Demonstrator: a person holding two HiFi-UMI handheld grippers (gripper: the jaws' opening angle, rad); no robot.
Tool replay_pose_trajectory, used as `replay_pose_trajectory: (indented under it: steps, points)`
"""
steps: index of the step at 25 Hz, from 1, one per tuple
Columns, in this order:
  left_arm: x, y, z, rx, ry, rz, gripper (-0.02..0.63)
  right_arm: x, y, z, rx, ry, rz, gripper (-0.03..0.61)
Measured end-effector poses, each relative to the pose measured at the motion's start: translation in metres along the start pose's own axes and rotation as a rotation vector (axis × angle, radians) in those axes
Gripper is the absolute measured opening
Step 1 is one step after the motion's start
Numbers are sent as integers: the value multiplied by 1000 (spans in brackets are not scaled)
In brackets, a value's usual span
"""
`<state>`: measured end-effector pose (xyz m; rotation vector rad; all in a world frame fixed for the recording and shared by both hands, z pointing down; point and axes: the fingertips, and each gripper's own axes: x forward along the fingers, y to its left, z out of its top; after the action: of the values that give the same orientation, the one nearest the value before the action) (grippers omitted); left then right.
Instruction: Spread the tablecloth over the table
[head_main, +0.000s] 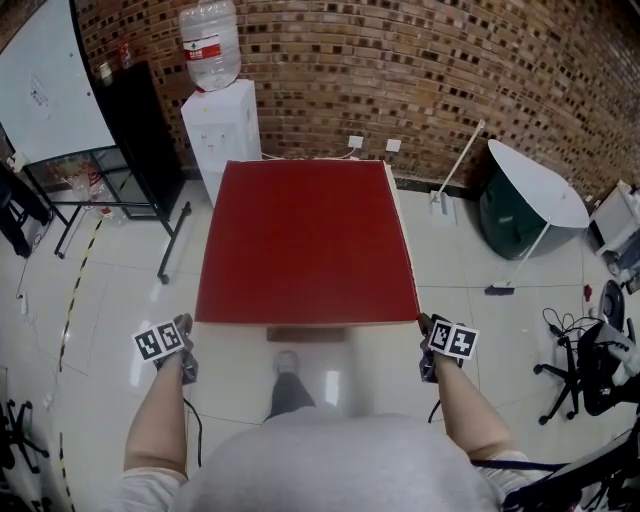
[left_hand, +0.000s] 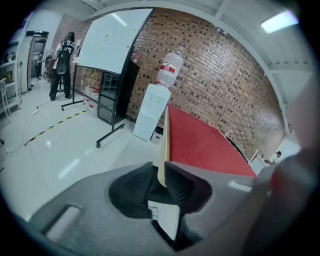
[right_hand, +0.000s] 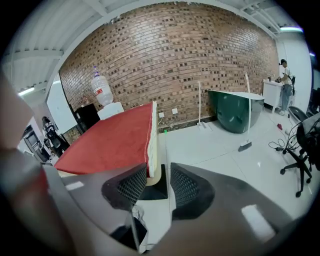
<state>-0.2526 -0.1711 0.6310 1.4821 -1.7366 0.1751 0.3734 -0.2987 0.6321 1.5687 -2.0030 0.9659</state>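
**Desk:** Two claws, how are they?
**Me:** I see left claw (left_hand: 159, 169) narrowly parted, right claw (right_hand: 159, 170) wider, neither gripping. Red tablecloth (head_main: 305, 240) lies flat on the surface (left_hand: 164, 145), twelve o'clock from me.

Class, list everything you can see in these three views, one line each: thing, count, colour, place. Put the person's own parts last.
tablecloth: one, red, spread flat over the table.
table: one, cream edge showing under the tablecloth, mid-floor.
water dispenser: one, white, behind the table by the wall.
water bottle: one, clear with a red label, on the water dispenser.
whiteboard: one, white, far left.
office chair: one, black, far right.
left gripper: one, dark grey, jaws slightly apart, empty, near the table's left corner.
right gripper: one, dark grey, jaws apart, empty, at the right corner.
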Motion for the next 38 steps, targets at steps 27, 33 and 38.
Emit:
replay_pose_trajectory:
  steps: [27,33,38]
  points:
    - [-208,-282,-129,429,140,-879,2,-223,310,-146,-228,124,795,2]
    - [-287,-207,-202,406,234,-887,2,-287,369,-226,-193,110,823,2]
    - [-350,-162,-213,380,246,-919,2,-344,424,-262,-121,71,869,2]
